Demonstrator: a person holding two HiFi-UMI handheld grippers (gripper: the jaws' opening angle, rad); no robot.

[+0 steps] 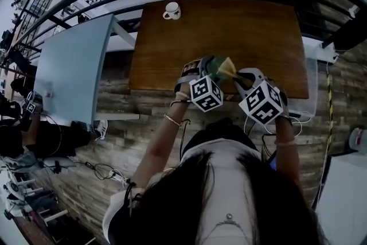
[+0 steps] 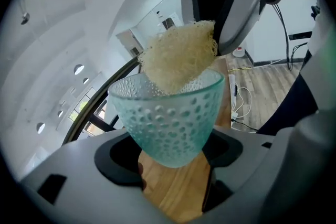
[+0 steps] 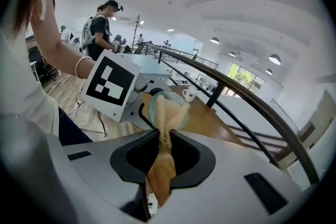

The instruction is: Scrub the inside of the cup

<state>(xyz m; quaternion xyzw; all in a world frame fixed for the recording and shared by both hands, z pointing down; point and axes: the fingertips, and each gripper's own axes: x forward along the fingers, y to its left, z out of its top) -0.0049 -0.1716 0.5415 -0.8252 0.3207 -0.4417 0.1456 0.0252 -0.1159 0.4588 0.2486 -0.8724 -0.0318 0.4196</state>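
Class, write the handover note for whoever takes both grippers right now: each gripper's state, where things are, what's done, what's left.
Left gripper: shut on the dimpled glass cup, held over the table's near edge.
Right gripper: shut on the loofah scrubber, whose tip sits inside the cup's mouth.
Done: both things are in grip and the scrubber is in the cup.
Left: work the scrubber round the inner wall and bottom. How much is already scrubbed cannot be told.
A white mug stands at the table's far edge.
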